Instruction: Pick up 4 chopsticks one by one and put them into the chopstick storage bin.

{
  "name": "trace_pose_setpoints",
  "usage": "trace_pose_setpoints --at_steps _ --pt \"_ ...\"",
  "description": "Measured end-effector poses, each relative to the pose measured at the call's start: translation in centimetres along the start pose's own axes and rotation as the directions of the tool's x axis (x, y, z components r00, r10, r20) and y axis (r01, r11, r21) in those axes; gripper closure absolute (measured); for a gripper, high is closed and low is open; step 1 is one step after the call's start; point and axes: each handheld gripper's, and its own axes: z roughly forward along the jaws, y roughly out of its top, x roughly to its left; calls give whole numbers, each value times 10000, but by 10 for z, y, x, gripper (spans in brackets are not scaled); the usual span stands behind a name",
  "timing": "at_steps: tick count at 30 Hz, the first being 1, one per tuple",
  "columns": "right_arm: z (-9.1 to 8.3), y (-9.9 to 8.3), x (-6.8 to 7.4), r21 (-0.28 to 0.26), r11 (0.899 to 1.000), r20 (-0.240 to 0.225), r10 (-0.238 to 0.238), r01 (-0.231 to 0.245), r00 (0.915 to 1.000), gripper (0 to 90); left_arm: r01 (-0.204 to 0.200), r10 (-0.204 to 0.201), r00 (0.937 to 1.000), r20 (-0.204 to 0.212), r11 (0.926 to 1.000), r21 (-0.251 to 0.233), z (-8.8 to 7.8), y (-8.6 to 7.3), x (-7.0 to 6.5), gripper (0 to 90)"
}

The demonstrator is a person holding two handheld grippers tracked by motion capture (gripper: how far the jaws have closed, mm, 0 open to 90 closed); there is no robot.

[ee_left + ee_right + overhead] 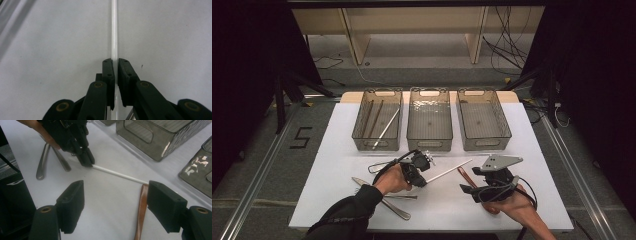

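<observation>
A thin white stick lies on the white table, angled toward the baskets. My left gripper is shut on its near end; in the left gripper view the black pads clamp the white stick, which runs straight ahead. My right gripper hovers open just right of it. In the right gripper view its jaws stand wide apart, with a brown stick on the table close by the right pad. That view also shows the left gripper on the white stick.
Three mesh baskets stand in a row at the back: the left basket holds several sticks, the middle basket and the right basket look empty. Metal cutlery lies under the left forearm, its handles visible beside the left gripper.
</observation>
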Motion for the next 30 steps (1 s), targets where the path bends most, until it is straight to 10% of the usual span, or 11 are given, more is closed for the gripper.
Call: trace_pose_setpoints --at_steps 23,30 --pt "0 0 -1 15 10000 -9 15 -15 10000 314 -172 180 9998 125 9980 -615 -28 3 0 838" --pt "0 -1 -1 1 10000 9 50 -50 10000 314 -249 256 9997 32 9899 -1399 -58 7 -1 837"
